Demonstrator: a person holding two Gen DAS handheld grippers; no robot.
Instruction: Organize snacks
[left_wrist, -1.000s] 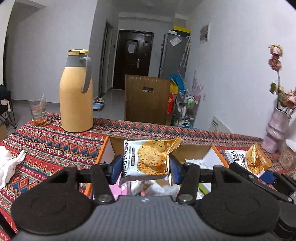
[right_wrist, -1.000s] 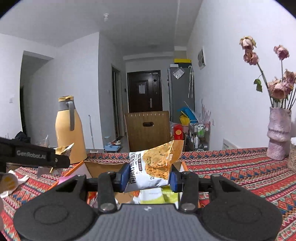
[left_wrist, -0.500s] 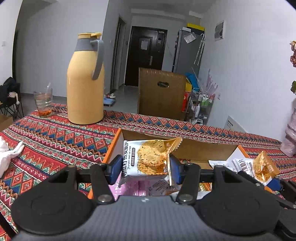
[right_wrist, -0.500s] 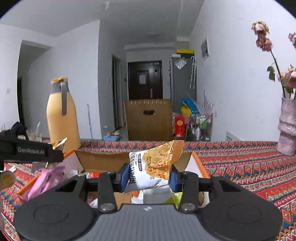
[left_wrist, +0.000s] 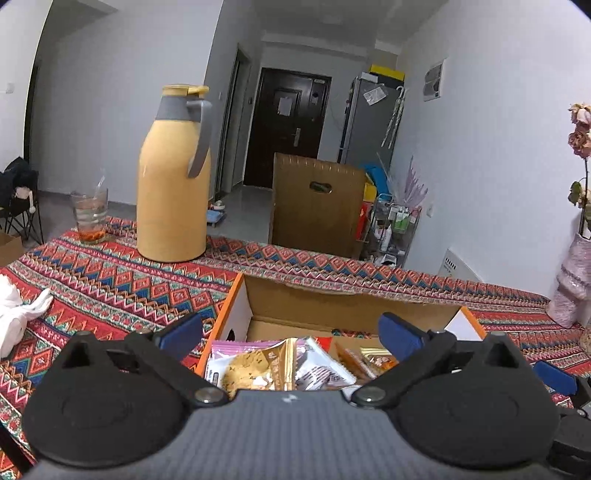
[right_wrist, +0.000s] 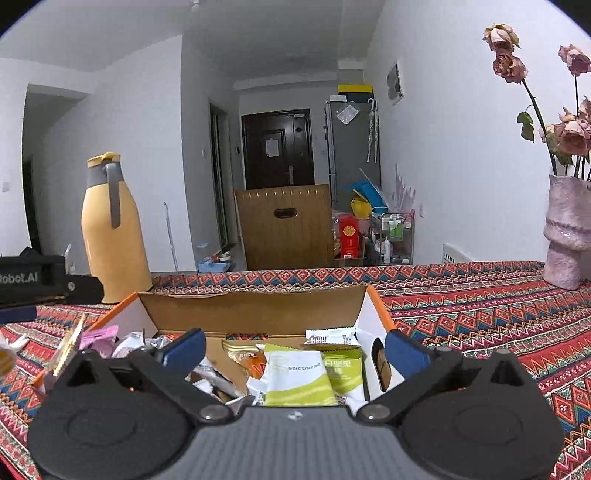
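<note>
An open cardboard box (left_wrist: 347, 306) with orange edges sits on the patterned tablecloth and holds several snack packets. My left gripper (left_wrist: 291, 334) is open and empty above the box's left part; a cookie packet (left_wrist: 255, 367) lies in the box below it. My right gripper (right_wrist: 293, 349) is open and empty above the same box (right_wrist: 255, 308), over green-and-white packets (right_wrist: 299, 376). The left gripper's body (right_wrist: 40, 282) shows at the left edge of the right wrist view.
A tall yellow thermos (left_wrist: 173, 177) and a glass (left_wrist: 90, 216) stand at the back left of the table. A pink vase with dried roses (right_wrist: 567, 236) stands at the right. White cloth (left_wrist: 18, 314) lies at the left. A wooden chair back (left_wrist: 317, 210) is behind the table.
Both grippers have opened and let go of their cookie packets, which now lie in the box. Both grippers have moved closer over the box.
</note>
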